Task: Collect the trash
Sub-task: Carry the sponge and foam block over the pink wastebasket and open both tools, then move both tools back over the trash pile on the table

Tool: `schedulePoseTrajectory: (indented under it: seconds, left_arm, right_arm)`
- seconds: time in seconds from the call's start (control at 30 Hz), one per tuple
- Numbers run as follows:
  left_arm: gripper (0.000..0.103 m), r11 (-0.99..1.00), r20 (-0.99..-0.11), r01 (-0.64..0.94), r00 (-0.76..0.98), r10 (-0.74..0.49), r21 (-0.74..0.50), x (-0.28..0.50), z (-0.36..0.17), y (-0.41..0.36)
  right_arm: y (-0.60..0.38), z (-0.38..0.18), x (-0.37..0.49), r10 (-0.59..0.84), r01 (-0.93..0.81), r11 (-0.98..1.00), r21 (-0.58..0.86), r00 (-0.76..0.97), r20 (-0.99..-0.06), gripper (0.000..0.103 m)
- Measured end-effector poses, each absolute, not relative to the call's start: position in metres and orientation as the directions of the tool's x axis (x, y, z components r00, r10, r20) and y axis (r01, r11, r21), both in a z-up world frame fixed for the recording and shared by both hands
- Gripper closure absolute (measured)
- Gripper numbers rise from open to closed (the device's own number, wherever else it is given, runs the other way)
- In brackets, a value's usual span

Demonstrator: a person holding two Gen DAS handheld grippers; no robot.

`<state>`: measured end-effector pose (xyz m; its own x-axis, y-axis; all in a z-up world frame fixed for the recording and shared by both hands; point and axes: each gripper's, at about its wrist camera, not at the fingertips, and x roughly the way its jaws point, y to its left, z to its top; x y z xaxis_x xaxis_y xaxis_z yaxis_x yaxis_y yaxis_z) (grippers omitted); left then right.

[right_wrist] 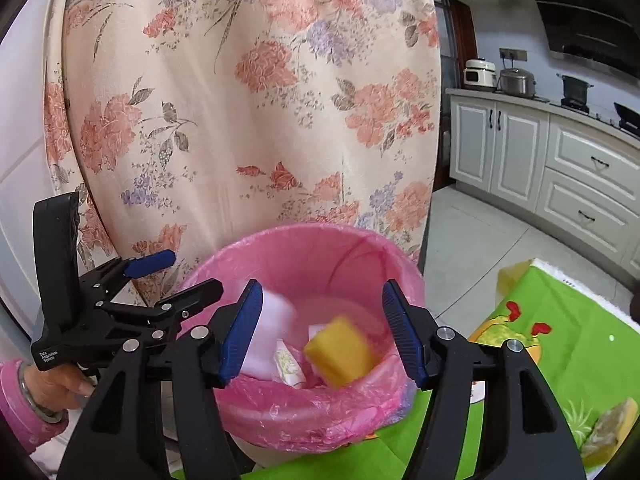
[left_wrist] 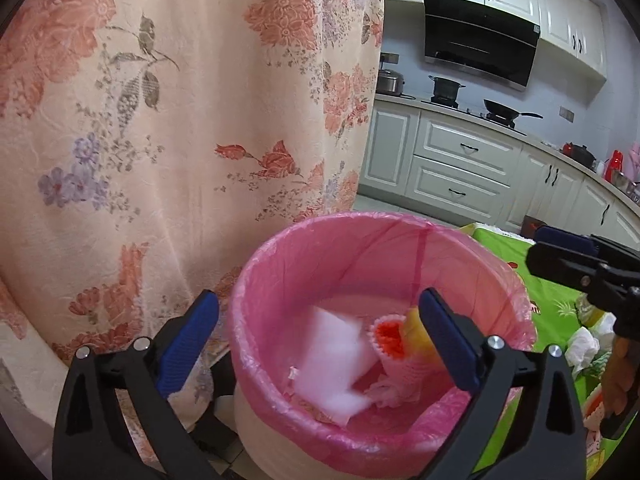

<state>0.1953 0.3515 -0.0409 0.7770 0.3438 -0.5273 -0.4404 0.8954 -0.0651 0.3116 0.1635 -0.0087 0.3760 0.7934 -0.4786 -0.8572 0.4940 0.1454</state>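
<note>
A: Pink liner folded over the rim of a pale round bin; bin stands at the edge of a green printed cloth, with a floral curtain hanging just behind it.

B: Grippers?

A: Both over the bin mouth. Left gripper has its jaws wide apart, one blue pad outside the rim on the curtain side, the other over the interior. Nothing between the pads. Right gripper also has its jaws apart, no contact with anything.

B: And the trash itself?

A: A yellow sponge block sits between the right gripper's pads but touches neither; blurred, tilted, one corner pointing down into the bin. Its long axis runs roughly across the view, slanting down to the right. In the left wrist view only a sliver of it shows beside the right-hand pad.

B: Anything else inside?

A: A white sheet-like piece, blurred, lying along the liner wall on the curtain side, long axis slanting down toward the bin floor. Next to it a pink foam net sleeve, open orange end facing up. A small printed packet stands on end near the near wall. Whether the white piece rests or is in the air I cannot tell.

B: On the cloth?

A: Crumpled white paper beside the bin, and another yellow-green sponge near the cloth's edge, long axis slanting up to the right.
</note>
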Motion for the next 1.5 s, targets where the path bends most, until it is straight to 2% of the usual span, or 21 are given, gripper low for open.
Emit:
schedulePoseTrajectory:
  seconds: [0.13, 0.47, 0.7, 0.87, 1.1, 1.27, 1.5]
  left_arm:
    - [0.005, 0.885, -0.501, -0.462, 0.781, 0.373, -0.062, 0.179, -0.029, 0.337]
    - [0.005, 0.925, -0.455, -0.381, 0.826, 0.334, -0.013, 0.151, -0.023, 0.243]
    - [0.005, 0.944, -0.483, -0.313, 0.846, 0.226, -0.106, 0.151, -0.041, 0.184]
    - [0.005, 0.962, -0.512, -0.248, 0.844, 0.160, -0.109, 0.155, -0.050, 0.144]
    - [0.005, 0.980, -0.525, -0.195, 0.838, 0.149, -0.033, 0.162, -0.062, 0.091]
    - [0.005, 0.981, -0.581, -0.171, 0.809, 0.087, -0.092, 0.171, -0.075, 0.078]
    - [0.005, 0.981, -0.572, -0.173, 0.816, 0.090, -0.092, 0.182, -0.071, 0.050]
  right_arm:
    - [0.142, -0.001, 0.296, 0.780, -0.849, 0.517, 0.109, 0.415, -0.469, 0.043]
    - [0.042, -0.001, 0.269, 0.729, -0.769, 0.621, 0.154, 0.494, -0.474, 0.038]
    - [-0.040, -0.025, 0.250, 0.645, -0.673, 0.721, 0.163, 0.568, -0.511, 0.038]
    - [-0.094, -0.044, 0.239, 0.580, -0.595, 0.787, 0.165, 0.621, -0.527, 0.038]
    - [-0.142, -0.073, 0.227, 0.525, -0.519, 0.834, 0.190, 0.636, -0.566, 0.038]
    - [-0.157, -0.087, 0.225, 0.509, -0.483, 0.849, 0.216, 0.636, -0.579, 0.038]
    - [-0.182, -0.093, 0.230, 0.495, -0.436, 0.865, 0.249, 0.656, -0.570, 0.038]
